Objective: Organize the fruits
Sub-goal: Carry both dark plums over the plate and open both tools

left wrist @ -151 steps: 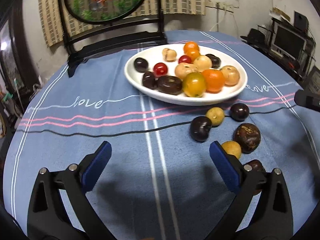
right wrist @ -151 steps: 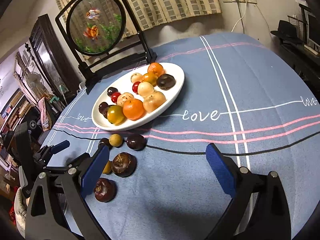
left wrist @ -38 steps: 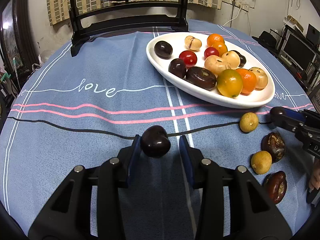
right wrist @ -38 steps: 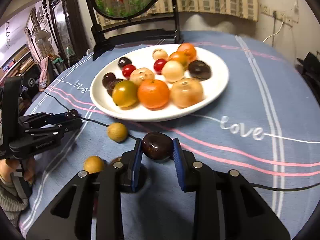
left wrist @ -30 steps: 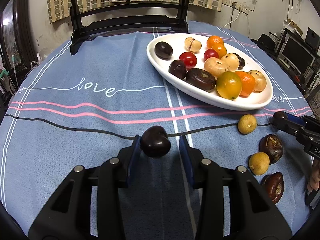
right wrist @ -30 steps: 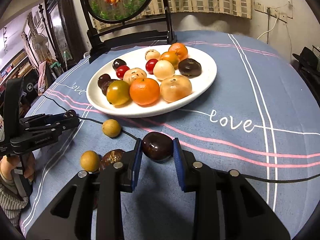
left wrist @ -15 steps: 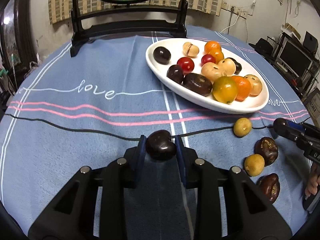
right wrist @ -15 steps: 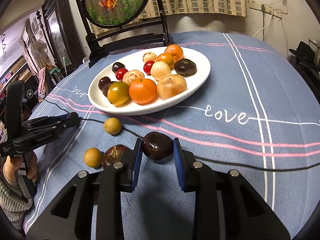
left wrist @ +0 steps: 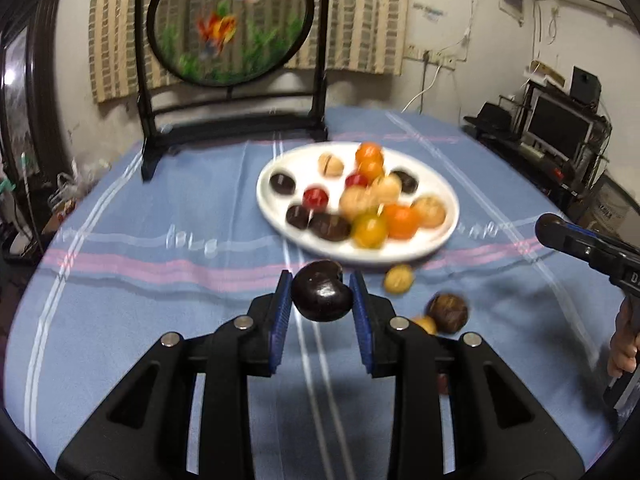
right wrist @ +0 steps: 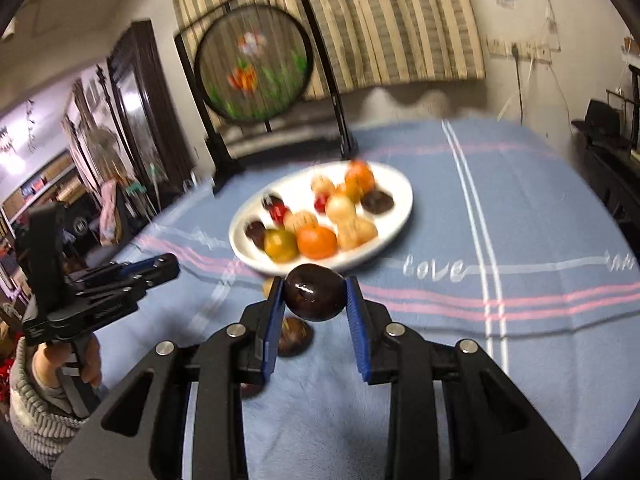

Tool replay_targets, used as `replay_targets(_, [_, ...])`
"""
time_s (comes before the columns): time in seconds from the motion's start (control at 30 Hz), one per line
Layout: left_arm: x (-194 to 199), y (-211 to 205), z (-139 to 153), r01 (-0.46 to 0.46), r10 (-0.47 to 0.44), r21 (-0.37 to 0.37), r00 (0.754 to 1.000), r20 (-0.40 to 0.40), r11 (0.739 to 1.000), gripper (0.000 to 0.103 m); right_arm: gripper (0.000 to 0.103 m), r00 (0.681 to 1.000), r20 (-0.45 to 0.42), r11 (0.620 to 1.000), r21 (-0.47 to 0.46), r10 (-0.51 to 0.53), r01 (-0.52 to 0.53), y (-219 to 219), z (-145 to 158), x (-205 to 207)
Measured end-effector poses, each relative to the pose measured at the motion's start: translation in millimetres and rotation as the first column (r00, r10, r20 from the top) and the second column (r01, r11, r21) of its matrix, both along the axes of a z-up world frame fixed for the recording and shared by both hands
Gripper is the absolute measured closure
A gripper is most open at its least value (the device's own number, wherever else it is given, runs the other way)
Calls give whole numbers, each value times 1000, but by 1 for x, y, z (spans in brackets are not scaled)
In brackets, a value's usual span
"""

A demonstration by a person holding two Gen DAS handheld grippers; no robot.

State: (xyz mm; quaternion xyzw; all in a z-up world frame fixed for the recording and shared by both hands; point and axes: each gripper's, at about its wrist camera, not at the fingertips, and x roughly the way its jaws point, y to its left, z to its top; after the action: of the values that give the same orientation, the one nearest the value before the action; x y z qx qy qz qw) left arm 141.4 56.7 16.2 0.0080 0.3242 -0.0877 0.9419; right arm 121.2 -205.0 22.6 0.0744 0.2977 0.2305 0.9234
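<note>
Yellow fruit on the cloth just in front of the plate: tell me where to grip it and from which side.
Grip the yellow fruit across its middle, pads on its left and right, coming down from above. It looks round, so any width should hold, but the plate rim sits close behind it and a brown fruit lies nearer, to the right.

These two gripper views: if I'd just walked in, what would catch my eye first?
Probably the glossy dark fruit clamped in the left gripper, and another dark fruit pinched in the right gripper, both close to the camera. Beyond them a white plate heaped with orange, red and brown fruit sits on the blue tablecloth, with a round goldfish screen behind.
</note>
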Motion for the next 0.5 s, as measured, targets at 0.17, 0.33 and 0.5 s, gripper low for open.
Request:
replay_targets(0.17, [46, -10, 50, -11, 11, 4, 997, 74, 1000, 74, 72, 998, 68, 1000, 18, -6, 5, 3, 44, 26])
replay_targets(0.33, [106, -24, 51, -17, 17, -11, 998, 54, 1000, 74, 72, 998, 59, 999, 47, -1, -2, 17, 53, 74])
replay_targets(0.5, [162, -30, 22, -26, 25, -50, 999, -20, 998, 74, 72, 999, -42, 1000, 10, 9, -8, 36, 15, 124])
